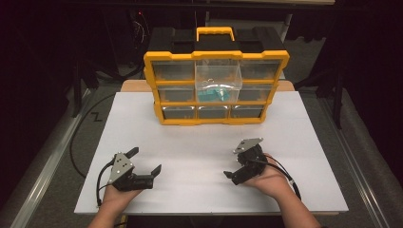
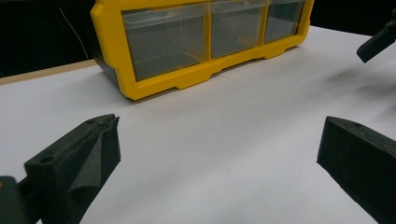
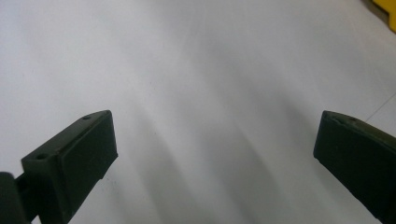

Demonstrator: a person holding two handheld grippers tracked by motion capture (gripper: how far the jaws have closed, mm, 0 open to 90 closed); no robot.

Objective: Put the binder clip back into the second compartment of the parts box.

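Observation:
A yellow organizer [image 1: 216, 114] with clear drawers stands at the back middle of the white table [image 1: 190, 190]. Its centre drawer [image 1: 218, 76] is pulled out and holds teal pieces [image 1: 211, 95]. My left gripper [image 1: 144, 160] rests low near the front left, open and holding nothing. In the left gripper view the left gripper [image 2: 219, 144] has its jaws spread wide toward the organizer's [image 2: 196, 79] bottom row. My right gripper [image 1: 241, 164] sits at the front right, open and tilted down at the table. The right gripper [image 3: 215, 144] has bare table between its jaws.
The organizer's black and yellow carry handle [image 1: 215, 33] rises behind it. One jaw of the other gripper [image 2: 377, 44] shows at the top right of the left gripper view. A yellow corner [image 3: 391, 11] shows at the top right of the right gripper view. Dark floor surrounds the table.

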